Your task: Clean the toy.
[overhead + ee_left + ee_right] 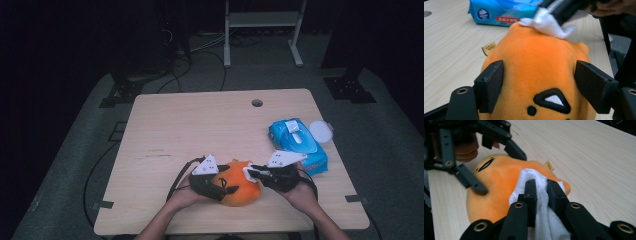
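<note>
An orange plush toy (pixel 241 191) with a black-and-white stitched face lies near the front edge of the wooden table (pixel 200 125). My left gripper (pixel 226 188) grips it from the left, one black pad pressed into each side of the plush (pixel 536 62). My right gripper (pixel 251 173) comes in from the right, shut on a white wipe (pixel 248 172). The wipe (pixel 529 173) is bunched between the jaws of the right gripper (pixel 541 185) and rests on top of the toy (pixel 496 180). In the left gripper view the wipe (pixel 546 25) touches the plush's far upper edge.
A blue pack of wet wipes (pixel 298 145) lies to the right, with a white round lid (pixel 320 131) beside it. A small tan tag (pixel 488 48) sticks out of the plush. A cable hole (pixel 257 103) sits at the table's far side.
</note>
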A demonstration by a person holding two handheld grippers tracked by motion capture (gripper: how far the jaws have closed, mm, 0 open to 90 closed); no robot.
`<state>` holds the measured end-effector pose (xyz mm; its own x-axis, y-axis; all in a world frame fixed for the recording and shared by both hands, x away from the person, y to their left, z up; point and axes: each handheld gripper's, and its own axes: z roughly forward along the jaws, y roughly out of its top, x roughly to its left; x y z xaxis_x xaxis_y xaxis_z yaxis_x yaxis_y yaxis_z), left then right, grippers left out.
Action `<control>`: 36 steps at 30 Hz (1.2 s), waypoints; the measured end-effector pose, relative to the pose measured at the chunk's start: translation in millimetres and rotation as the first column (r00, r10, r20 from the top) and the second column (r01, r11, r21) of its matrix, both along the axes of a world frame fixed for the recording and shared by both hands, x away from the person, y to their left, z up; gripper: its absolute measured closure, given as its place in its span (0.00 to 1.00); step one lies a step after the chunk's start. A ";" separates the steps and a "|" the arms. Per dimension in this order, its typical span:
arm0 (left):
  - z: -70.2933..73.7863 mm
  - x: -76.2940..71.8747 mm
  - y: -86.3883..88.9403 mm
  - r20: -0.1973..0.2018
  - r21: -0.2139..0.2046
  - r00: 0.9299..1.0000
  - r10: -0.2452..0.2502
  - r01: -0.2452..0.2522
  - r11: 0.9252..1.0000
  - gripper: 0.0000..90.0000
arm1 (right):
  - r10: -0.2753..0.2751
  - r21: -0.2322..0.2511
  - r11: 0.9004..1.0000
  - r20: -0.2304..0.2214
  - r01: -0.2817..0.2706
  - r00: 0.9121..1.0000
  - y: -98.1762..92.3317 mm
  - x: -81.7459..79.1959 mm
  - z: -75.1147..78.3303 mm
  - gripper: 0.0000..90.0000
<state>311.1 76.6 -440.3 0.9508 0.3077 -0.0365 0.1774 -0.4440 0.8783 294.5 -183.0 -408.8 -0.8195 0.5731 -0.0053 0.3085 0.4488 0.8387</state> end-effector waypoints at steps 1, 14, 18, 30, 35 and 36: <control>0.0 0.0 0.0 0.000 0.000 1.000 0.000 0.000 1.000 0.27 | 0.000 0.000 1.000 0.000 0.000 1.000 0.0 0.0 0.0 0.87; 2.1 7.7 2.4 -0.039 -0.010 0.999 0.016 -0.016 1.000 0.23 | 0.033 -0.032 0.999 0.007 -0.032 0.999 1.6 -5.6 -3.9 0.88; 1.9 2.5 0.8 -0.012 0.019 1.000 0.013 -0.013 1.000 0.27 | -0.008 -0.006 1.000 0.004 0.008 1.000 2.0 2.3 -1.6 0.88; -1.9 9.3 5.9 -0.037 0.008 0.998 0.047 -0.046 0.999 0.31 | 0.007 -0.018 1.000 -0.048 -0.008 0.999 -11.8 6.4 -3.5 0.88; -3.2 11.5 7.7 -0.054 -0.005 0.997 0.053 -0.053 0.999 0.32 | 0.010 -0.046 0.999 -0.069 -0.013 0.998 -23.3 1.4 -5.9 0.88; -2.7 9.5 6.1 -0.037 -0.002 0.998 0.046 -0.046 0.999 0.32 | 0.009 -0.043 0.999 -0.068 -0.012 0.998 -23.2 1.8 -5.9 0.88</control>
<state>320.6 82.7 -443.0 0.9337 0.3508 -0.0723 0.2298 -0.4318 0.8722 296.3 -206.2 -414.7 -0.8246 0.5651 0.0262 0.3594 0.4876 0.7957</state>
